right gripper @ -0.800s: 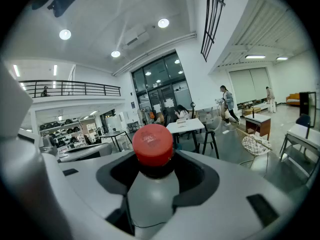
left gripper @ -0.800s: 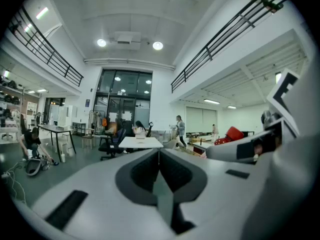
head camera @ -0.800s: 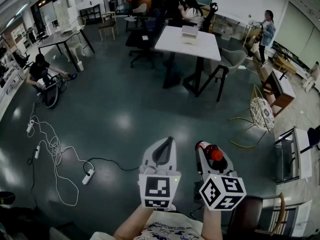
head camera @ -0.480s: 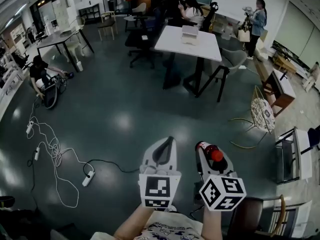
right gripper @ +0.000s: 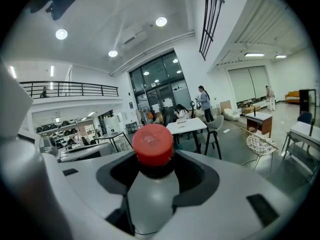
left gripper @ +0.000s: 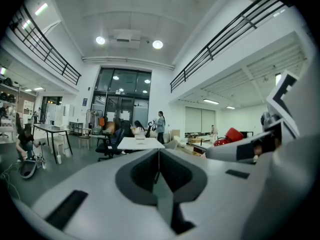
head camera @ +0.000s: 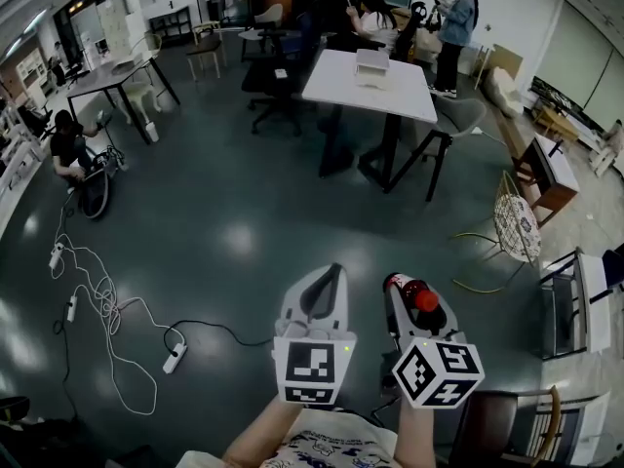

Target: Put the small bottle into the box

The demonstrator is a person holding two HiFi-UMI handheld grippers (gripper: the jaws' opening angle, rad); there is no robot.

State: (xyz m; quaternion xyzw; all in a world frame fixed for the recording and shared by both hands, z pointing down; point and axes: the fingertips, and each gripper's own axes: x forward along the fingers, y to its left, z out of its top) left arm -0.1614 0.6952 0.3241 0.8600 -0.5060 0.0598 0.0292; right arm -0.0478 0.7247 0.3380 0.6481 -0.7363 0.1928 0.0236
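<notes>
My right gripper (head camera: 410, 295) is shut on the small bottle (right gripper: 152, 189), a pale bottle with a red cap (head camera: 422, 300) that pokes out past the jaws. The cap also shows at the right of the left gripper view (left gripper: 233, 134). Beside it my left gripper (head camera: 326, 283) is shut, its jaws meeting in a line with nothing between them. Both are held above the dark floor, pointing forward. A small white box (head camera: 370, 63) lies on the white table (head camera: 336, 81) far ahead, also seen in the right gripper view (right gripper: 181, 120).
Dark chairs (head camera: 278, 81) and a grey chair (head camera: 453, 125) surround the table. White cables and a power strip (head camera: 175, 356) lie on the floor at left. A wire chair (head camera: 514, 224) and a shelf (head camera: 570, 300) stand at right. One person stands behind the table (head camera: 456, 22); another crouches at left (head camera: 66, 149).
The standing person at the back right has walked leftward towards the table. The crouching person at left has shifted a little. Both grippers and the bottle stay almost where they were.
</notes>
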